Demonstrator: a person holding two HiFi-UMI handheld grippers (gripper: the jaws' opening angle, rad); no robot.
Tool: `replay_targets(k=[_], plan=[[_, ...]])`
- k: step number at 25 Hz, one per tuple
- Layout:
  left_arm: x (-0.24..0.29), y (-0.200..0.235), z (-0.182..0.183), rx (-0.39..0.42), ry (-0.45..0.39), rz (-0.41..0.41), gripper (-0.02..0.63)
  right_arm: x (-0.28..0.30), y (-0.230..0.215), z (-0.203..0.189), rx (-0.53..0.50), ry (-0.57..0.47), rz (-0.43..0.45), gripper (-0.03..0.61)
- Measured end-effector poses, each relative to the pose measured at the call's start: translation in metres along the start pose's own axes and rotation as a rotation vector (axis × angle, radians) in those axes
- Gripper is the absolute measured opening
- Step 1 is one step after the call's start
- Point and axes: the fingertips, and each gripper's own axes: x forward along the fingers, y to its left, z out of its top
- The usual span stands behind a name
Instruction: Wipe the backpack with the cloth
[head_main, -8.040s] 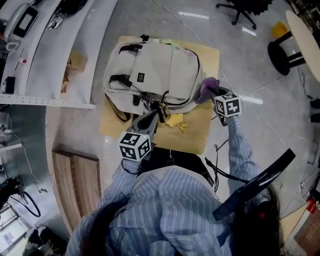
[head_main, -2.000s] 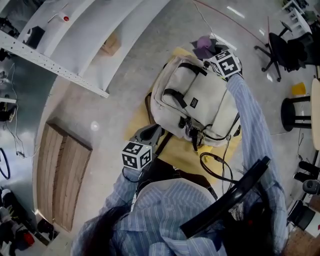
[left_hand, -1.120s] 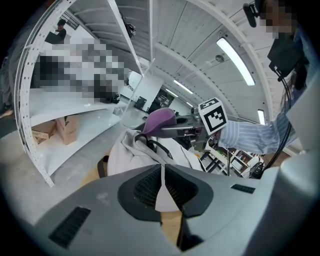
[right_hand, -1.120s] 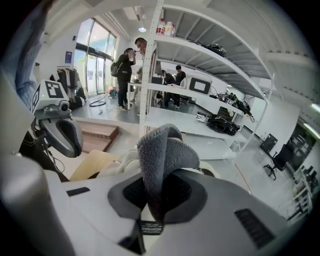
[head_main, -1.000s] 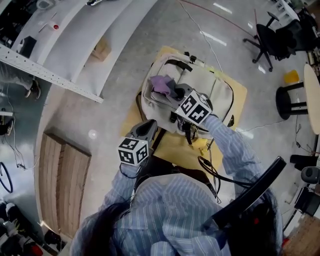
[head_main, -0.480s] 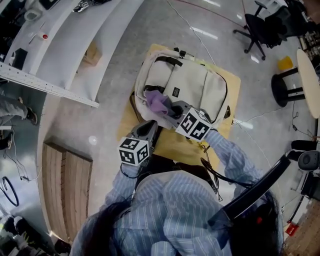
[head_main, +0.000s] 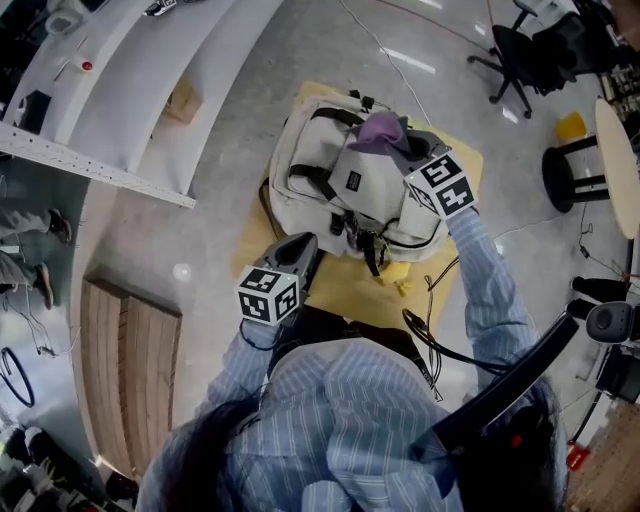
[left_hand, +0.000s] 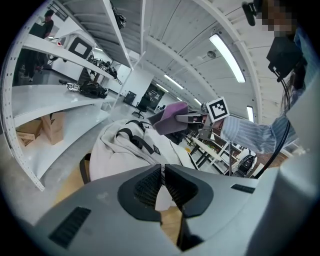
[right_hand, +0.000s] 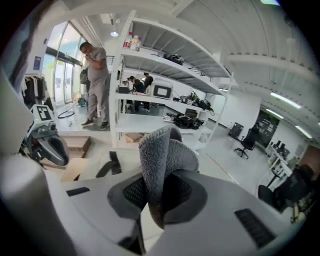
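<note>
1 wiping pass looks underway: your right claw (head_main: 402, 143) grips the cloth (head_main: 378, 127) at the far end of the backpack (head_main: 320, 150), left claw (left_hand: 163, 176) closed empty; next, press down and sweep across.

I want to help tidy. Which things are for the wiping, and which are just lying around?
For the job: backpack, cloth, right gripper clamping the cloth.
Just lying about: cardboard box, office chair, stool, yellow scraps.
</note>
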Motion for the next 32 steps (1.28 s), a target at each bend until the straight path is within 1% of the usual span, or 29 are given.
replay_targets(k=[4, 7, 9, 12, 16, 21, 27, 32], plan=[[0.002, -0.001, -0.001, 0.001, 0.007, 0.0, 0.023, 0.001, -0.079, -0.012, 0.027, 0.042, -0.146, 0.041], [0.002, 0.0, -0.003, -0.003, 0.015, 0.005, 0.023, 0.009, -0.126, -0.024, 0.054, 0.081, -0.232, 0.041], [0.002, 0.002, -0.005, -0.004, 0.022, 0.01, 0.023, 0.021, -0.146, -0.034, 0.062, 0.112, -0.267, 0.041], [0.002, 0.003, -0.006, -0.006, 0.025, 0.015, 0.023, 0.043, -0.155, -0.047, 0.07, 0.149, -0.269, 0.041], [0.0, 0.003, -0.008, -0.008, 0.027, 0.023, 0.023, 0.069, -0.134, -0.056, 0.058, 0.172, -0.215, 0.041], [0.0, 0.002, -0.008, -0.006, 0.024, 0.028, 0.023, 0.078, -0.09, -0.053, 0.019, 0.149, -0.128, 0.041], [0.004, -0.006, -0.007, 0.005, 0.028, 0.013, 0.023, 0.059, -0.022, -0.055, 0.034, 0.101, -0.036, 0.041], [0.011, -0.015, -0.007, 0.021, 0.037, -0.007, 0.023, 0.033, 0.042, -0.062, 0.072, 0.055, 0.07, 0.041]])
